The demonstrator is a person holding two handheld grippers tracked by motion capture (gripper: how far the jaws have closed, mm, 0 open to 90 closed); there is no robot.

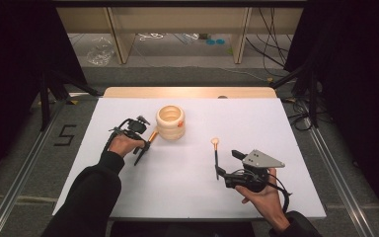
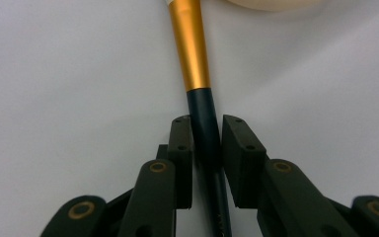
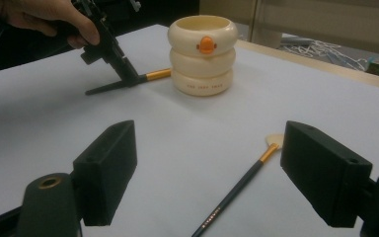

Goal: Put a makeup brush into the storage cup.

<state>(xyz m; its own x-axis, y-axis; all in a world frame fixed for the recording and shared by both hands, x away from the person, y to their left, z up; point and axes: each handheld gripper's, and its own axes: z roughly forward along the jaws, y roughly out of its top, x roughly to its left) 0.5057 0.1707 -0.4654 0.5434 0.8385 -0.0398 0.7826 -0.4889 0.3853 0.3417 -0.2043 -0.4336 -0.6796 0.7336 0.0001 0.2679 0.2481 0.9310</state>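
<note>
A make-up brush (image 2: 192,49) with a gold ferrule and a dark handle lies on the white table, its head end beside a cream duck-faced cup (image 1: 170,122). My left gripper (image 2: 207,148) is shut on the dark handle just behind the ferrule, with both pads against it. In the right gripper view the left gripper (image 3: 128,74) slants down onto that brush (image 3: 155,75), left of the cup (image 3: 203,54). A second, thinner brush (image 1: 216,158) with a pale head lies at the centre right. My right gripper (image 3: 209,148) stands open, and this brush (image 3: 242,182) lies on the table between its jaws, untouched.
The white table (image 1: 187,197) has a wooden strip (image 1: 187,92) along its far edge. Dark curtains hang on both sides. Cables lie on the floor beyond the far right corner (image 1: 301,111).
</note>
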